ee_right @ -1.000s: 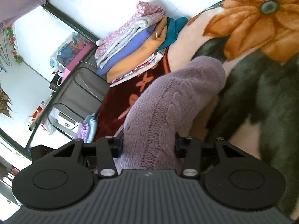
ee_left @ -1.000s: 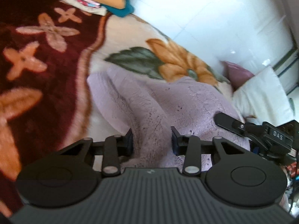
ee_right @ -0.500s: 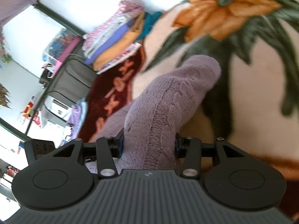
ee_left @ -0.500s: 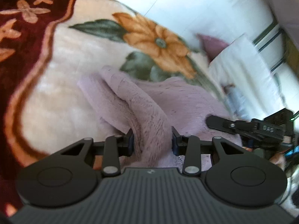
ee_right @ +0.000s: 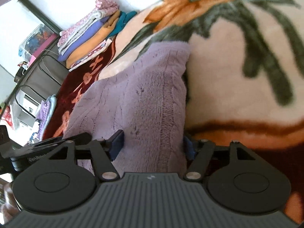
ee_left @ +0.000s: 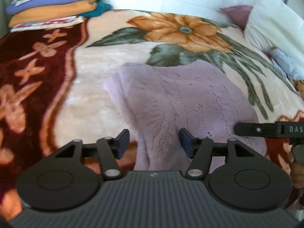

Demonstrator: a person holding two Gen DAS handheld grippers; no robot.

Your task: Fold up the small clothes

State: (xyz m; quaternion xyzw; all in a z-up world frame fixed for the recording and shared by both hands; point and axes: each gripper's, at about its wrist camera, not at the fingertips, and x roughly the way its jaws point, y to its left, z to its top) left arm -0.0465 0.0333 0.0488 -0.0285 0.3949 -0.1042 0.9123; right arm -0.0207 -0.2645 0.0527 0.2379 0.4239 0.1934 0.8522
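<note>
Up close, left gripper (ee_left: 154, 142) spread wide, jaws just opened, lilac knit garment (ee_left: 182, 98) lying slack between the pads with a gap on either side, no longer pinched. Same on the other side: right gripper (ee_right: 152, 144) parted, also just opened, the garment's near edge between its pads but released. Just beyond, lying flat on the floral blanket (ee_left: 98, 60), doubled over into a rough rectangle, a lower layer peeking out along its left edge. Looks like one fold laid down and let go; likely another fold or some squaring up left. Farther back, at the blanket's far corner, a stack of folded clothes (ee_left: 51, 5) waiting, presumably where this piece goes next.
</note>
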